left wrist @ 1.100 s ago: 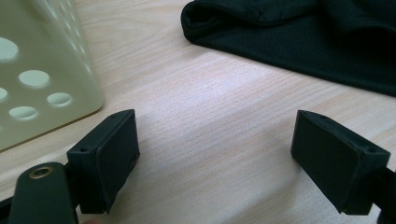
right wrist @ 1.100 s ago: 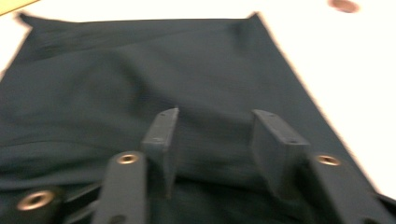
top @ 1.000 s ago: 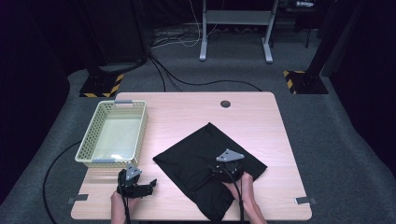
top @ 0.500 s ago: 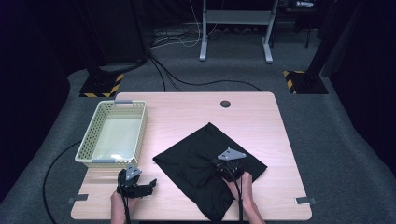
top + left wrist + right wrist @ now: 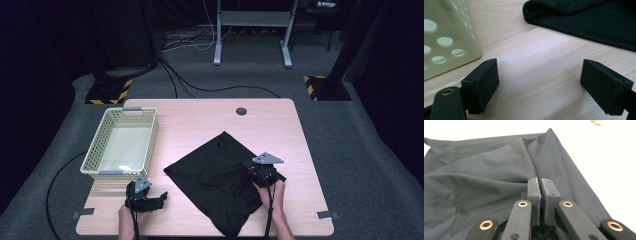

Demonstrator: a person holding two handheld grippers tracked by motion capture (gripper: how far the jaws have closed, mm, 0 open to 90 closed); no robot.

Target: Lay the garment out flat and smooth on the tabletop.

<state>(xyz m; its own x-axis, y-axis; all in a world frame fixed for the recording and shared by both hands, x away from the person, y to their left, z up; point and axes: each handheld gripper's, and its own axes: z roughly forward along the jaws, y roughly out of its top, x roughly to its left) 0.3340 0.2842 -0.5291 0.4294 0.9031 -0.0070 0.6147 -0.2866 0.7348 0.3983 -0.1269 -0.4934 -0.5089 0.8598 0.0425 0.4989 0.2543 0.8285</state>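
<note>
High view first: find the black cloth spread as a rough diamond on the near right part of the wooden table, with a fold across its middle. Note the right gripper on the cloth's right side, held from below by a hand.

Compared with a second ago, place that gripper a little farther toward the cloth's right corner; see no real change in the cloth's outline. Read this as a small drag or a repositioning of the grip, not yet a completed fold.

From the right gripper view, see the right gripper with jaws pressed together and a ridge of fabric running straight up to the tips; judge a pinch of cloth clamped there, though hard to confirm below the tips.

From the left gripper view, see the left gripper with jaws wide apart over bare wood, holding nothing, just beside the pale green perforated basket and near the cloth's hem. Find it unmoved in the high view, low at the table's near left, below the basket.

Expect lifting or folding next; watch for the thin fabric slipping out.
</note>
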